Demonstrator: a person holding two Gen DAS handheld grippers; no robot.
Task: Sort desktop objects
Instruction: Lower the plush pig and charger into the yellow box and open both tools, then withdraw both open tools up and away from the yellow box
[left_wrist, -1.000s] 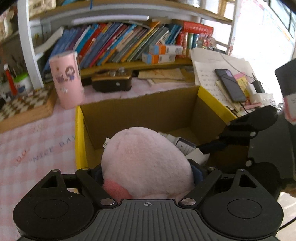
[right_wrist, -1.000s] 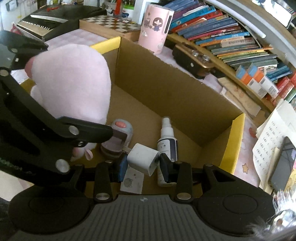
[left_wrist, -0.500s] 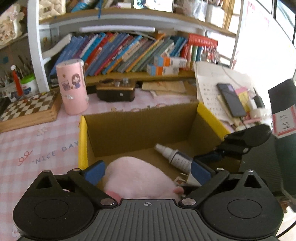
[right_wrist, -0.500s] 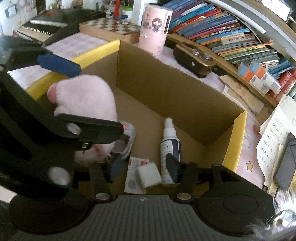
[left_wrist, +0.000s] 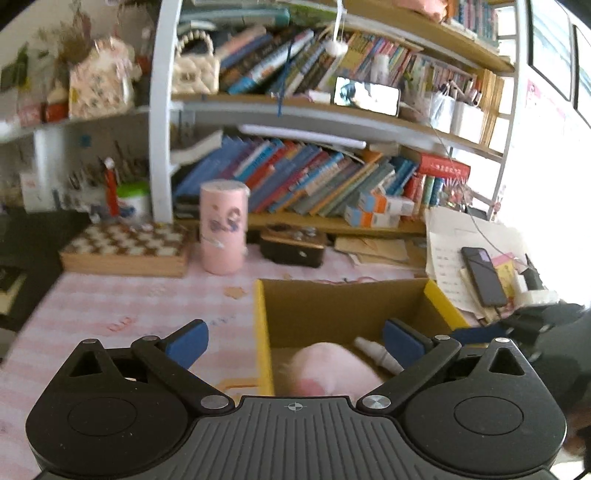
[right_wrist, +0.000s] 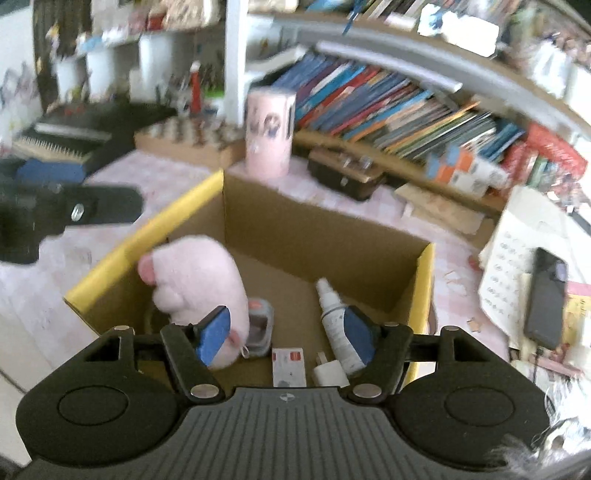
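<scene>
Two grippers of yours hang above the desk, both with fingers spread wide and nothing between them. Your left gripper (left_wrist: 293, 338) straddles the yellow left rim of the cardboard box (right_wrist: 317, 236), its left pad over the pink checked tablecloth (left_wrist: 122, 306) and its right pad over the box interior. Your right gripper (right_wrist: 284, 332) hovers over the near end of the box, looking down into it.

Inside the box, the pink plush toy (right_wrist: 199, 277) sits against the left wall, in the near left corner. Its long axis runs roughly from the near floor up towards the yellow rim, with a rounded pink nub pointing up and left; the picture is blurred, so which end is the head I cannot tell. It lies just ahead of your right gripper's left pad and overlaps it in that view, though it is not between the pads.

Next, the white spray bottle (right_wrist: 334, 321) lies flat on the box floor, cap pointing to the far wall, base near your right pad. Beside the plush sits a small grey device with an orange top (right_wrist: 260, 325). Nearest your right gripper lie a white card (right_wrist: 289, 365) and a white charger plug (right_wrist: 330, 373), side by side.
</scene>
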